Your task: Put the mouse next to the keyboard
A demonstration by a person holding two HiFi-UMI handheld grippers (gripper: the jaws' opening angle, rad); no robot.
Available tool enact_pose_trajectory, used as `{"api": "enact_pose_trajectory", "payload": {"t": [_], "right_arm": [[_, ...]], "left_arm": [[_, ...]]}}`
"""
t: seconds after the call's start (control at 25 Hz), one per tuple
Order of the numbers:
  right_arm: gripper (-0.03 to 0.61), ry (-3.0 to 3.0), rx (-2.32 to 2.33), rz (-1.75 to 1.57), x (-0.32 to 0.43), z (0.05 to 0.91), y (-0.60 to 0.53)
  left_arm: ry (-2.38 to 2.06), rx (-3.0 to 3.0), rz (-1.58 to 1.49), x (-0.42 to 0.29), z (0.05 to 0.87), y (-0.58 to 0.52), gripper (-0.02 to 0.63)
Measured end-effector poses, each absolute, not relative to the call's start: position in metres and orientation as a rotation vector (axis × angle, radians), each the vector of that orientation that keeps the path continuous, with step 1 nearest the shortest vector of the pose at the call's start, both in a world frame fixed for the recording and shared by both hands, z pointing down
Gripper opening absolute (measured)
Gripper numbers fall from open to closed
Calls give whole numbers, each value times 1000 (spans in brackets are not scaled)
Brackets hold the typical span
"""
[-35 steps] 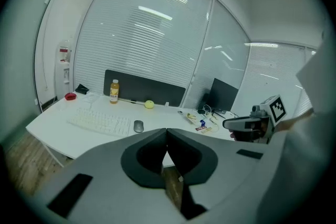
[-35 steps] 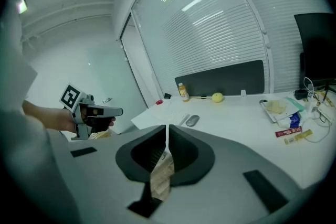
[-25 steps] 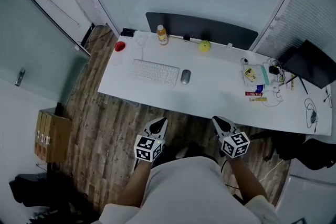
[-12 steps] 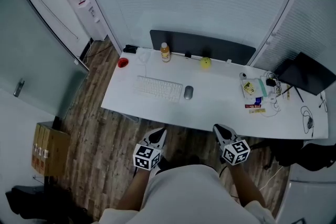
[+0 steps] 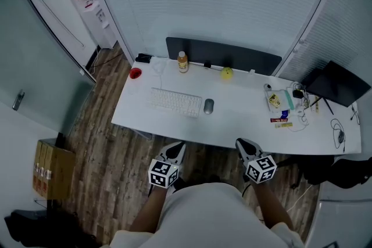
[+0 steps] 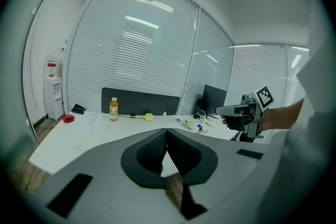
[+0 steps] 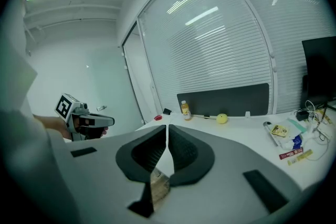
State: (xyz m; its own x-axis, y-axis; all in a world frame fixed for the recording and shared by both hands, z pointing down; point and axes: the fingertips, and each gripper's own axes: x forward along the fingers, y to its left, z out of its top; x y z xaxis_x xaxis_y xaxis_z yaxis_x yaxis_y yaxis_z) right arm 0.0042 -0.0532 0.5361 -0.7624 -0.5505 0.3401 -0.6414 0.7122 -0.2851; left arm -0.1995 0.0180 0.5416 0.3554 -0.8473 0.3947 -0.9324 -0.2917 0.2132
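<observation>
Keyboard (image 6: 97,138) shows only faintly beyond the left claw (image 6: 167,131), which, like the right claw (image 7: 167,128), is clenched empty.

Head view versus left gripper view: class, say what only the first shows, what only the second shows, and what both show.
Only the head view: the mouse and a cardboard box on the floor. Only the left gripper view: the left claw close up, jaws shut on nothing. Both: the white desk, keyboard, bottle, yellow ball and right claw.
</observation>
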Motion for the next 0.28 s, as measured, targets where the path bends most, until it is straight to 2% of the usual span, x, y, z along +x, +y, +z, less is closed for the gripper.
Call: {"api": "enact_pose_trajectory", "payload": {"t": [0.28], "right_arm": [[38,-2683,956,574,-3,537,-52]], "left_arm": [[-1543,2228,283,-204,542,16,18]]}}
